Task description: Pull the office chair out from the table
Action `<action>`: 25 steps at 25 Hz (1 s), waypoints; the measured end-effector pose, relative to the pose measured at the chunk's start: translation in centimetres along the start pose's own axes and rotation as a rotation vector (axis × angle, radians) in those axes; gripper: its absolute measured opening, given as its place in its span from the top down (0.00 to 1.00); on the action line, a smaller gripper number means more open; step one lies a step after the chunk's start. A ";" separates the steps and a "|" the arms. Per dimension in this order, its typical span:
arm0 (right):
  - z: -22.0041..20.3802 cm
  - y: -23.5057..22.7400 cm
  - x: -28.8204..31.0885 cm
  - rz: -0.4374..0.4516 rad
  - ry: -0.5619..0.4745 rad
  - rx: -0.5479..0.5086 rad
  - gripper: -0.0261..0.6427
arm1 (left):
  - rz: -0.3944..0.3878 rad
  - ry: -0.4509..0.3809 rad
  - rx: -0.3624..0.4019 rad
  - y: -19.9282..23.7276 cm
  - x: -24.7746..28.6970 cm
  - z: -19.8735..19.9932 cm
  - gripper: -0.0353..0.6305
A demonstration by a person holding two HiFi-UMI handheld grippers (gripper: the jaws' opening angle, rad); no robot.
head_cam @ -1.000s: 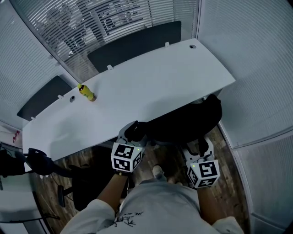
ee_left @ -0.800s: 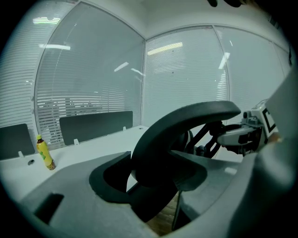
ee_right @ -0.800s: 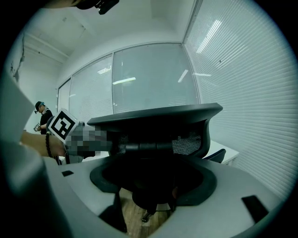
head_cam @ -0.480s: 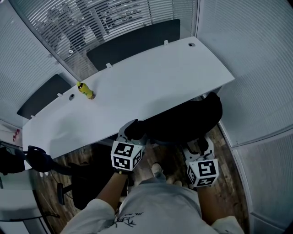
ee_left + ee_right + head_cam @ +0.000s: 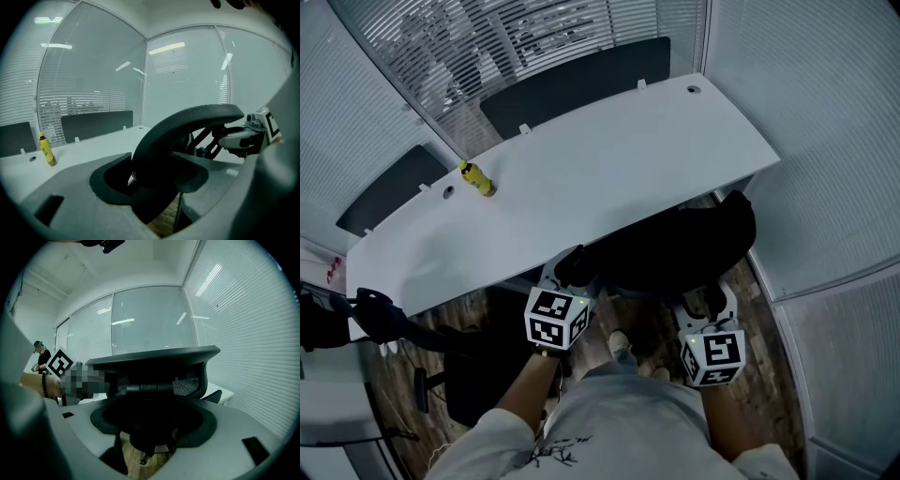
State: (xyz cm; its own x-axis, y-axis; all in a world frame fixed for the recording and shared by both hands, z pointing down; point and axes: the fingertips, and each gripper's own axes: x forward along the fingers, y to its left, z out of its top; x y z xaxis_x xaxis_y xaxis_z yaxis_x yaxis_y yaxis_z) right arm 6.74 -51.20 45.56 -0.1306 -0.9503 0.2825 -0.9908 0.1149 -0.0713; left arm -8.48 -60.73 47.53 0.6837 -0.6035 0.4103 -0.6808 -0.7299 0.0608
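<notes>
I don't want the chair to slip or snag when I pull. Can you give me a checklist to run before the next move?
1. Grip of the left gripper on the office chair: ok, jaws closed on its curved top edge.
2. Grip of the right gripper: not ok, jaws apart, facing the chair's back, holding nothing.
3. Chair clear of the table: not ok, it sits tucked in at the edge.
4. The yellow bottle: ok, upright, far from the chair.
5. Room on the floor behind: cannot tell, the person's body hides it.
</notes>
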 end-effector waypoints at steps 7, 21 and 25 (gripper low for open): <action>-0.3 -0.2 -1.8 -0.003 0.002 -0.001 0.56 | 0.000 0.004 -0.014 -1.6 -1.0 -0.6 0.57; -1.4 -0.4 -5.9 -0.018 -0.018 0.007 0.57 | 0.013 0.010 -0.031 -5.1 -3.3 -1.8 0.57; -2.0 -0.4 -7.1 -0.019 -0.018 0.011 0.57 | 0.020 0.010 -0.031 -6.1 -4.0 -2.3 0.57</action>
State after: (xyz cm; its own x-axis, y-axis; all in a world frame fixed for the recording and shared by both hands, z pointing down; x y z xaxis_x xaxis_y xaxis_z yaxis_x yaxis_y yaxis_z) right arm 8.02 -43.97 45.48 -0.1108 -0.9574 0.2666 -0.9927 0.0936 -0.0766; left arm -7.67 -53.16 47.66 0.6674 -0.6144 0.4208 -0.7021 -0.7075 0.0807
